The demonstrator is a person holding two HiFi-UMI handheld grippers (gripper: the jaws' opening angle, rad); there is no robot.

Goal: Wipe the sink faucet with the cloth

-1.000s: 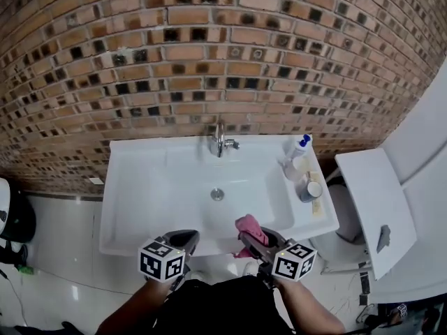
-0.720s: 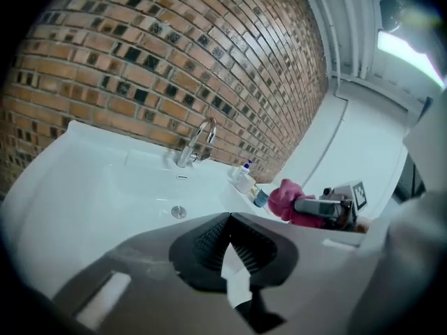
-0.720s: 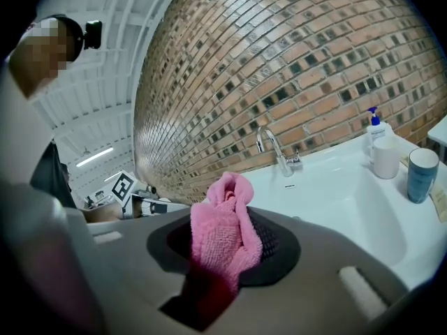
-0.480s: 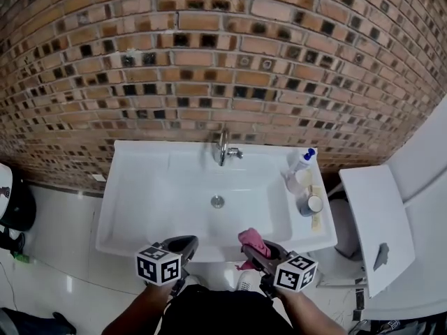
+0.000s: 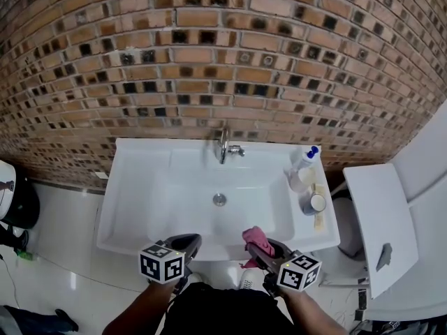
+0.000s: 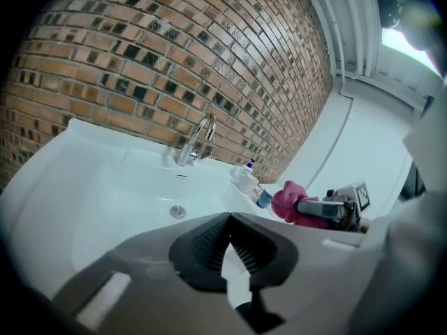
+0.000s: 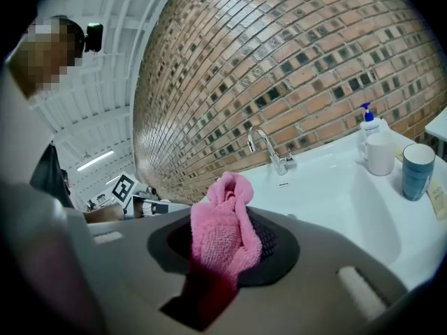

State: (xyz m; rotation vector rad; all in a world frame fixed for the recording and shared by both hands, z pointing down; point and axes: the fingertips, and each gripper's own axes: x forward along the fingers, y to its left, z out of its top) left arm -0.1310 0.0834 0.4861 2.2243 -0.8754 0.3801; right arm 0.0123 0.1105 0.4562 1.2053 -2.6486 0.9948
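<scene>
Below the brick wall (image 5: 209,61), at the white sink's (image 5: 119,208) front rim, the right gripper (image 7: 227,239) clamps the pink cloth (image 5: 255,240) between its 2 jaws, well apart from the faucet (image 5: 223,145), while the left gripper (image 6: 229,218) is closed, empty.

Bright, even light, soft shadows, strong fisheye warp (dark corners, gripper views).
</scene>
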